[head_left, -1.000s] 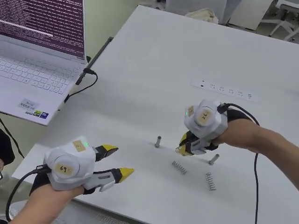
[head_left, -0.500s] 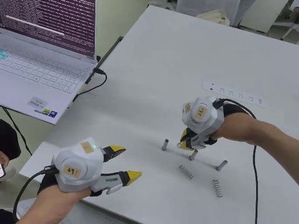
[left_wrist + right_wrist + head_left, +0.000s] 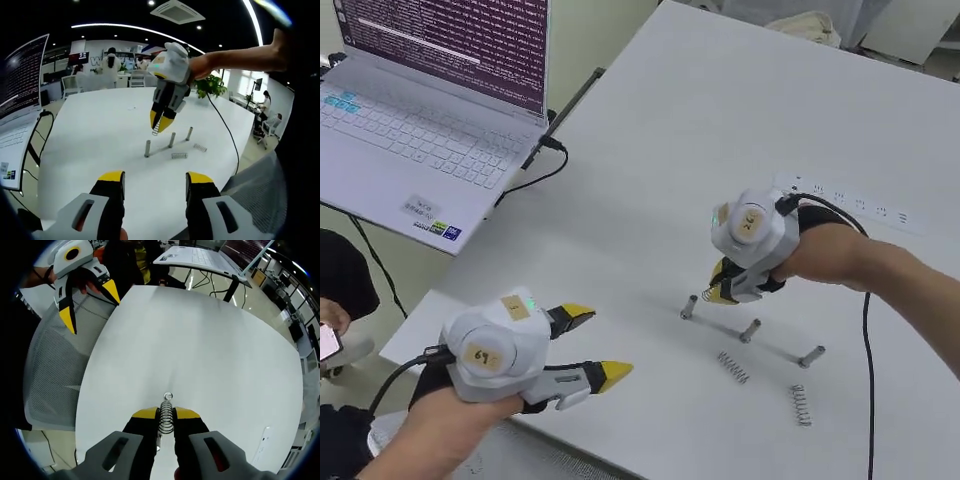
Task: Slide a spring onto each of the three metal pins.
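**Right gripper** [image 3: 166,415]: the jaws are clamped on a spring [image 3: 166,420], which lies lengthwise between the yellow tips. Its rear coils are hidden between the jaws. The first pin [image 3: 168,396] stands directly ahead of the spring's free end. Contact between spring and pin cannot be determined. In the head view, the gripper body covers most of its own jaws.

To that gripper's wrist side, the second pin [image 3: 750,330] and third pin [image 3: 811,356] stand upright in a row on the table [image 3: 650,180]. Two loose springs [image 3: 732,366] [image 3: 801,404] lie flat just beside these pins.

**Left gripper** [image 3: 155,176]: the jaws stand apart with nothing between them, over the table's near edge. Bare table lies between it and the pins ahead.

A laptop [image 3: 430,130] sits well to its left with the screen cut off by the frame. A black cable [image 3: 535,170] runs from the laptop's side. Beyond the right gripper lies a power strip [image 3: 860,205], partly cut off.
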`<state>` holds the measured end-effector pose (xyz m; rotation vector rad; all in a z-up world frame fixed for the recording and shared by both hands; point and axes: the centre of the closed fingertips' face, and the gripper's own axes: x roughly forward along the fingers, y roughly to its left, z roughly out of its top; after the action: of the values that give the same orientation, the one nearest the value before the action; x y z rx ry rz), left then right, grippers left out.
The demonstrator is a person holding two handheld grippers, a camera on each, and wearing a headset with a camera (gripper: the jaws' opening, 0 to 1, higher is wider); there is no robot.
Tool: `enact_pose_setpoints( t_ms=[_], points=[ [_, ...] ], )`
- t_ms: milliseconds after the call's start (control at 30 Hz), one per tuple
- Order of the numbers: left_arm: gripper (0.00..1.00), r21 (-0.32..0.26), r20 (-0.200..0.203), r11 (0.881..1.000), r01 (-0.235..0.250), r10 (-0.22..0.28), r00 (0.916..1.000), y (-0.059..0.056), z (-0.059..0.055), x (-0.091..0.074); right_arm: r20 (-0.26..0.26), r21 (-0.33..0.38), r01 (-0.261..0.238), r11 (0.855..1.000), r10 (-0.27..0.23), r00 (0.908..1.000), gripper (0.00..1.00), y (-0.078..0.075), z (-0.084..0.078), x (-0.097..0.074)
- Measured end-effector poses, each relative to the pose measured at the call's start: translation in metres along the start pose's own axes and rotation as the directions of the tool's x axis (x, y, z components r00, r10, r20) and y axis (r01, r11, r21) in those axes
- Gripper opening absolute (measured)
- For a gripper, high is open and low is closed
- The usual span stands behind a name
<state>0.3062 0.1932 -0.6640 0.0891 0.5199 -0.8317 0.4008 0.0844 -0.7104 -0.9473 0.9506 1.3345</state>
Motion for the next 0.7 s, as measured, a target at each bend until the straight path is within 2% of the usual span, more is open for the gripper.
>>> enact_pose_setpoints(
  t_ms=[700],
  points=[
    [0.43,-0.022,-0.007,1.0,-0.02,0.019,0.9998,0.007,-0.004,-0.004,-0.021,-0.043,-0.047,0.998,0.046,0.9987,0.09,-0.002,0.009,0.016]
  ],
)
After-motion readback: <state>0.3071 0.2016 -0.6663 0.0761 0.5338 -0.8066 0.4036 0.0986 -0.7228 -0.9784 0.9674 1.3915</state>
